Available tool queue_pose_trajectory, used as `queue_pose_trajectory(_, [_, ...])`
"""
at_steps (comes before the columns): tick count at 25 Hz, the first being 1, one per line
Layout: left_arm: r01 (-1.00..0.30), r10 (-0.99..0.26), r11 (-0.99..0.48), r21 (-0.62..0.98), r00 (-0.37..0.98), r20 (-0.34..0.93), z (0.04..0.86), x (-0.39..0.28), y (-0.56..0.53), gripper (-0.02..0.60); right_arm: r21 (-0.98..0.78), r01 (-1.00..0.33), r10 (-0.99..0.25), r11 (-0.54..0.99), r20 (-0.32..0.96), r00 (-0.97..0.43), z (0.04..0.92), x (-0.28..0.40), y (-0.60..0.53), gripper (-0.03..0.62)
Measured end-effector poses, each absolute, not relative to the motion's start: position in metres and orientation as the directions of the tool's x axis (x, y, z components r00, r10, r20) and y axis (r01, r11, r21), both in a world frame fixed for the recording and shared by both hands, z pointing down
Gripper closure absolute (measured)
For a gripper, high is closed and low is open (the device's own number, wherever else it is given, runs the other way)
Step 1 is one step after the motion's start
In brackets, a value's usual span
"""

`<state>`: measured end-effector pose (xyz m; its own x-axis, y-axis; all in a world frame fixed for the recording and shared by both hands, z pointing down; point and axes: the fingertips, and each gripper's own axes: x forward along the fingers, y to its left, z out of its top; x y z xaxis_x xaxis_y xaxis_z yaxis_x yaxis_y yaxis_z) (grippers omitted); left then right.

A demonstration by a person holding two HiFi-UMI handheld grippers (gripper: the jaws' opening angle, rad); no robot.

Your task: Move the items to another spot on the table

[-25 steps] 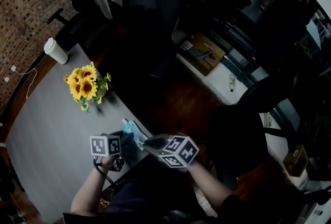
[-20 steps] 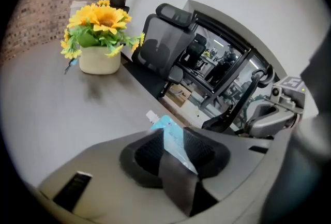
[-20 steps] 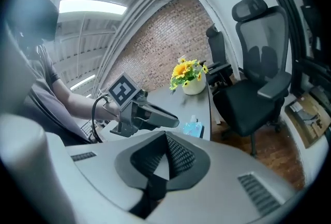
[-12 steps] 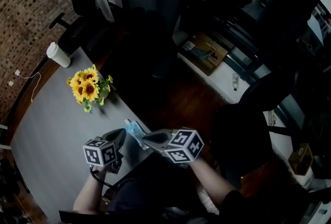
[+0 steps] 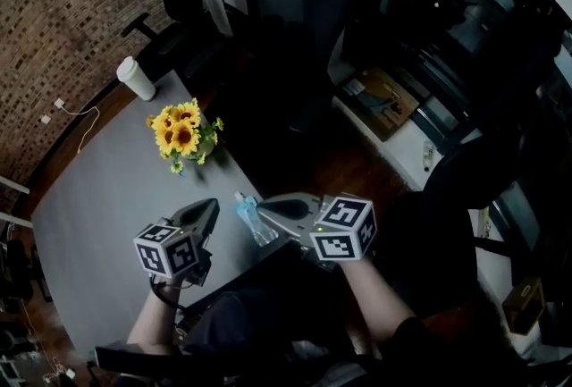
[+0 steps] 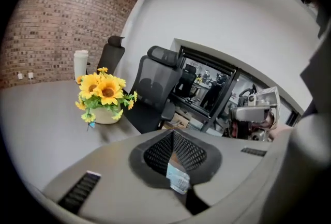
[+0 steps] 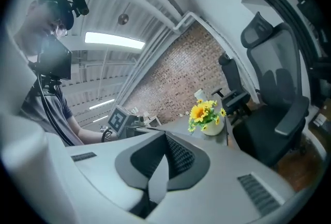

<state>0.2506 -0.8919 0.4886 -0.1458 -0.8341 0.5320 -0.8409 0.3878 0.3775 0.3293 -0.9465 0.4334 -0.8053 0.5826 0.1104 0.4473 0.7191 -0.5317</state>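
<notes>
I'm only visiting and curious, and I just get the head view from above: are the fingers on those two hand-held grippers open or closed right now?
Observer: The left gripper view shows the left gripper's fingers closed together.
Visitor: And the other one?
Observer: The right gripper's fingers are closed too, with nothing between them.
Visitor: What holds the sunflowers?
Observer: Seen from the side, the sunflowers stand in a low pale pot.
</notes>
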Motion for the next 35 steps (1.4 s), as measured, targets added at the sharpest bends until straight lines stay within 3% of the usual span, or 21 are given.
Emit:
queue_pose_trajectory(6, [-0.806, -0.847, 0.472, 0.358, -0.302, 0.437, 0.437, 0.249, -0.848, 0.589, -0.523, 0.597, 0.671, 0.608, -0.064, -0.739, 0.384, 0.322, -0.921, 0.615])
queue_pose_trajectory(9, [-0.782, -0.847, 0.501, 0.371, -0.356, 0.395, 0.421, 0.243, -0.818, 0.589, -0.491, 0.64, 0.697, 0.591, -0.088, -0.711, 0.36, 0.319, -0.902, 0.614])
queue_pose_trajectory(17, [-0.765, -0.834, 0.543, 0.345, -0.443, 0.33, 0.415, 0.218, -0.706, 0.589, -0.479, 0.629, 0.731, 0.613, 0.041, -0.681, 0.379, 0.277, -0.803, 0.614])
queue_pose_trajectory(26, [-0.658, -0.758, 0.653, 0.377, -0.57, 0.317, 0.429, 0.175, -0.519, 0.589, -0.465, 0.662, 0.782, 0.588, 0.116, -0.613, 0.383, 0.214, -0.64, 0.614])
queue_pose_trajectory(35, [-0.5, -0.642, 0.752, 0.429, -0.704, 0.304, 0.442, 0.179, -0.418, 0.588, -0.476, 0.766, 0.9, 0.432, 0.17, -0.402, 0.387, 0.206, -0.528, 0.614])
